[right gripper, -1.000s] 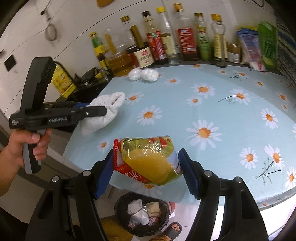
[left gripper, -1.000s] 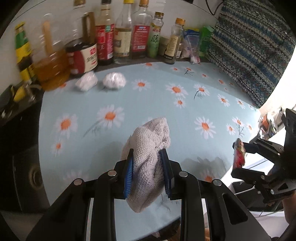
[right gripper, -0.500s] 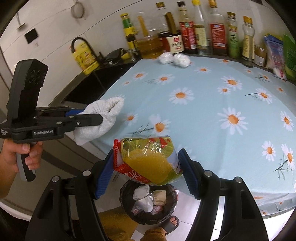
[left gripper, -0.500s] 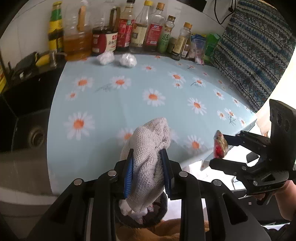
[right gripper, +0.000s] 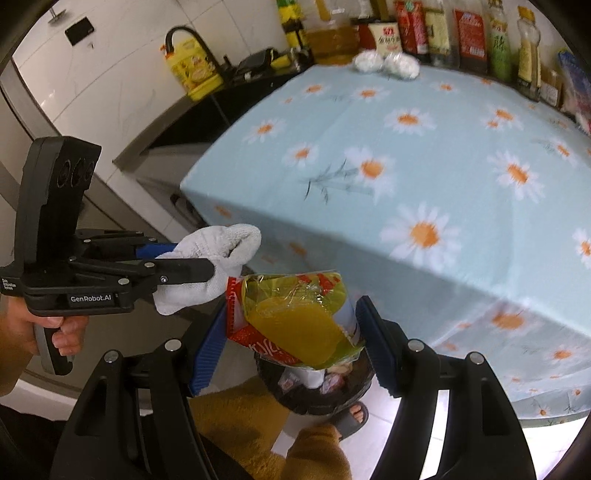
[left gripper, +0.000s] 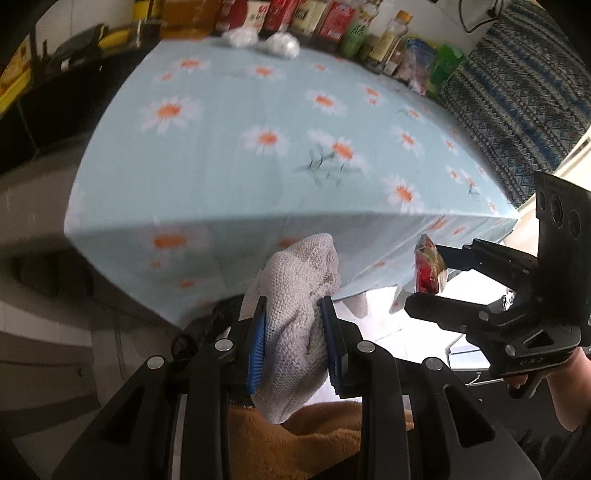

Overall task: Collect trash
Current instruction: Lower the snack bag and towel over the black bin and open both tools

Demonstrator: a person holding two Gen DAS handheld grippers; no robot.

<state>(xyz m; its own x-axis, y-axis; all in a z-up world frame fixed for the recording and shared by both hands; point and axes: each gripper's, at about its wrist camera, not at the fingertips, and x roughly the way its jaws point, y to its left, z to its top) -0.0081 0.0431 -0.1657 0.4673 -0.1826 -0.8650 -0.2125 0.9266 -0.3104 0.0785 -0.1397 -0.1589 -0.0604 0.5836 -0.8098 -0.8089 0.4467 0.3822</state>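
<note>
Trash bin (right gripper: pixel 317 387) on floor below table (right gripper: pixel 424 177) edge; bottles (right gripper: pixel 461 33) behind two wads (right gripper: pixel 384 62) at table's far side.

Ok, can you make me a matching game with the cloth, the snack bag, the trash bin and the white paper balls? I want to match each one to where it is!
Things:
1. white cloth
2. snack bag
3. trash bin
4. paper balls

Places:
A. on the far side of the table, near the bottles
B. on the floor, below the right gripper
C. pinched in the left gripper
D. pinched in the right gripper

Pairs: 1-C, 2-D, 3-B, 4-A
</note>
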